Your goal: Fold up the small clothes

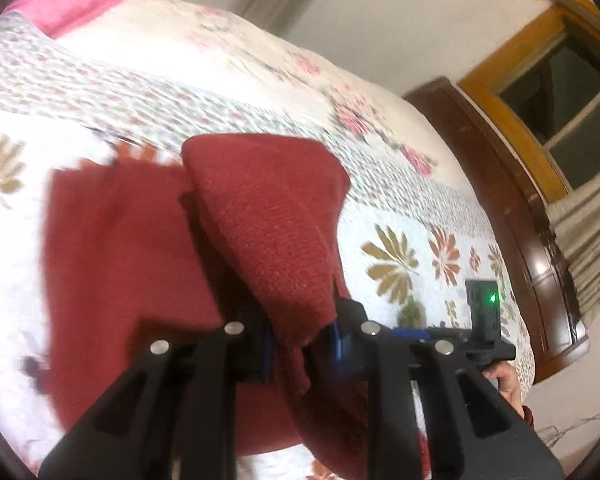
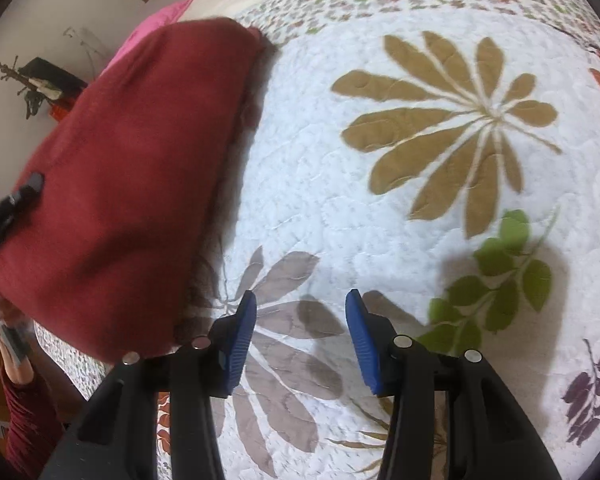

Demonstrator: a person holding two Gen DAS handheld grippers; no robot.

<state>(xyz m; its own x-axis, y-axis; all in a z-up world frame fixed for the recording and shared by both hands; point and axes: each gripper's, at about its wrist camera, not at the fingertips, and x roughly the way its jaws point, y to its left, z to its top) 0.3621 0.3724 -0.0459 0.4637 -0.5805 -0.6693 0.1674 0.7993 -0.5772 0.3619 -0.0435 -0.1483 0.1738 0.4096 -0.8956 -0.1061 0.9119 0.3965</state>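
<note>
Floral quilt [image 2: 380, 208]; left tool [image 1: 300, 344] pinches red cloth [image 1: 268, 216].

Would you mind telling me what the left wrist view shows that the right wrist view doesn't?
Only the left wrist view shows the left claw shut on the dark red knitted cloth, plus a wooden-framed window. Only the right wrist view shows the right claw open, above a tan quilted flower. Both show the cloth and floral bedspread.

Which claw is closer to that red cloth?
Left. The left claw is shut on the red cloth, lifting a fold. The right claw is open over the quilt, beside it.
</note>
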